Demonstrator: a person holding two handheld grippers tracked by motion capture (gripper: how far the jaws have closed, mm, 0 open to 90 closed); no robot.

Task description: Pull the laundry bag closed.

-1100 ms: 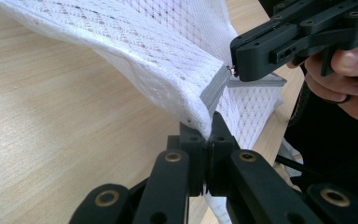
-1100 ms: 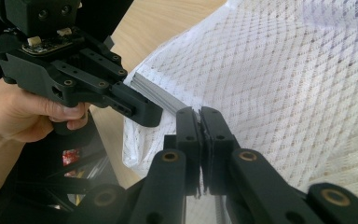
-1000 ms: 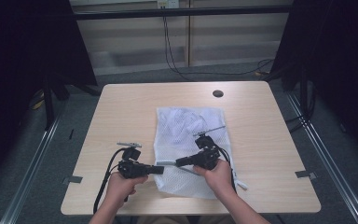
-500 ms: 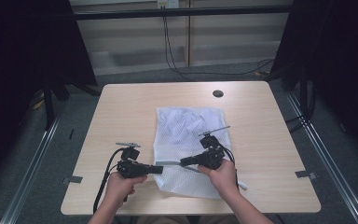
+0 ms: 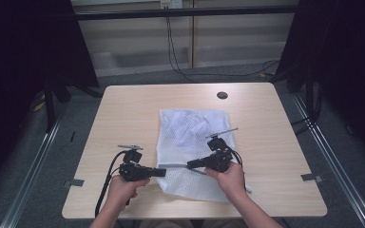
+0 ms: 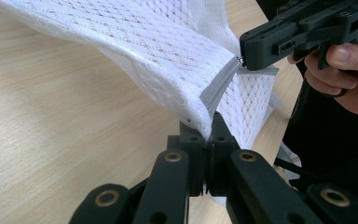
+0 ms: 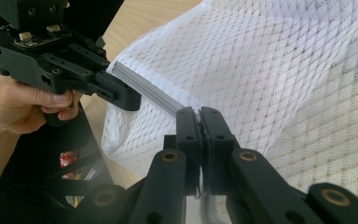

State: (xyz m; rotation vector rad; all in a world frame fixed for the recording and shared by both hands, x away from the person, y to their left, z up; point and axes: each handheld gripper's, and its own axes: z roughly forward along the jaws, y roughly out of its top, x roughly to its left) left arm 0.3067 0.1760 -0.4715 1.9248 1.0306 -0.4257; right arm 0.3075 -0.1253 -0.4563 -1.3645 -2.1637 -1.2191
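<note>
A white mesh bag [image 5: 190, 135] lies flat on the wooden table [image 5: 123, 114], with a grey zipper [image 5: 176, 166] along its near left part. My left gripper [image 5: 164, 172] is shut on the bag's edge at the zipper's end [image 6: 209, 128], where mesh and grey tape bunch between the jaws. My right gripper [image 5: 189, 165] faces it from the right, shut on the zipper [image 7: 198, 112]. The grey zipper tape [image 7: 144, 88] runs taut between the two tips. In the left gripper view the right gripper [image 6: 243, 57] sits at the zipper's far end [image 6: 219, 86]. The bag [image 7: 284, 70] is lifted slightly there.
A dark round hole [image 5: 222, 95] sits near the table's far right edge. Black curtains hang on both sides and cables run across the floor behind. A cable [image 5: 105, 190] trails from the left gripper over the near table edge.
My right gripper has drawn slightly to the right, so the grey zipper strip between the two tips is a little longer. The left gripper has stayed put.
</note>
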